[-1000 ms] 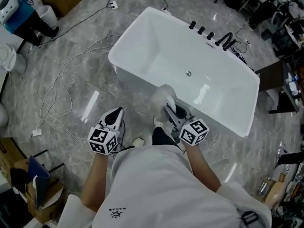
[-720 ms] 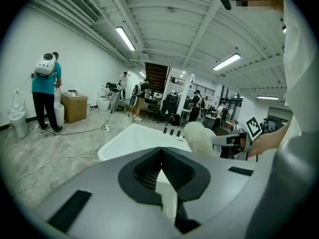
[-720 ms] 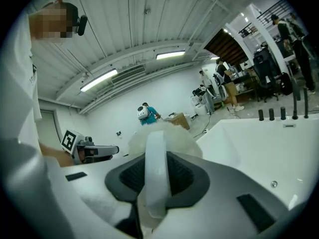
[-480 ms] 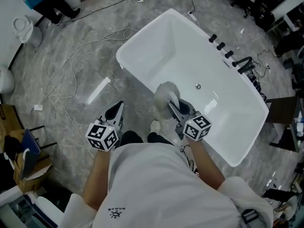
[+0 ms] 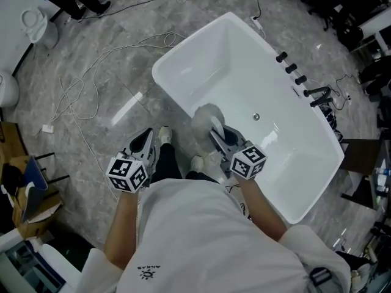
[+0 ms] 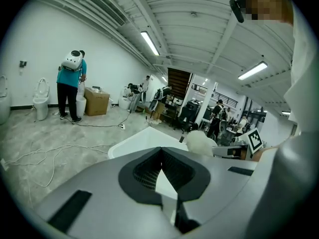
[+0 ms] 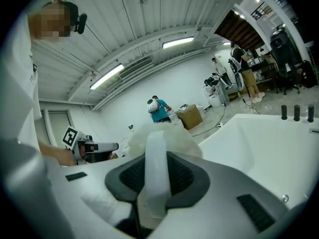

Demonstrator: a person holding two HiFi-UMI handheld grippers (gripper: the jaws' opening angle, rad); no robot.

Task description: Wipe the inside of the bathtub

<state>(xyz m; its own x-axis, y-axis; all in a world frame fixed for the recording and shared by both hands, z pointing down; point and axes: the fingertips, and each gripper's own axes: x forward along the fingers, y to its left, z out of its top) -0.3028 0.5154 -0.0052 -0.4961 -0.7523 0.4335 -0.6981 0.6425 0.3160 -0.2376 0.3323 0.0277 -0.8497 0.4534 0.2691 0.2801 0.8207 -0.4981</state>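
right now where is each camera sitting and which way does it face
Head view: on the person's head, looking steeply down at the bathtub; shows the shirt, forearms, left tool and right tool.
Left gripper view: on the left tool, facing along shut jaws across the floor; shirt at right.
Right gripper view: on the right tool, along jaws clamping the white scrubber; shirt at left.
Shared: both gripper views show the bathtub and the opposite tool.

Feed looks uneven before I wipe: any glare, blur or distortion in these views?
Head view: sharp overall, with light streaks reflected on the glossy floor and the bathtub wall; the fluffy duster looks soft-edged. Left gripper view and right gripper view: heavy fisheye bending, dark corners, bright ceiling tubes.
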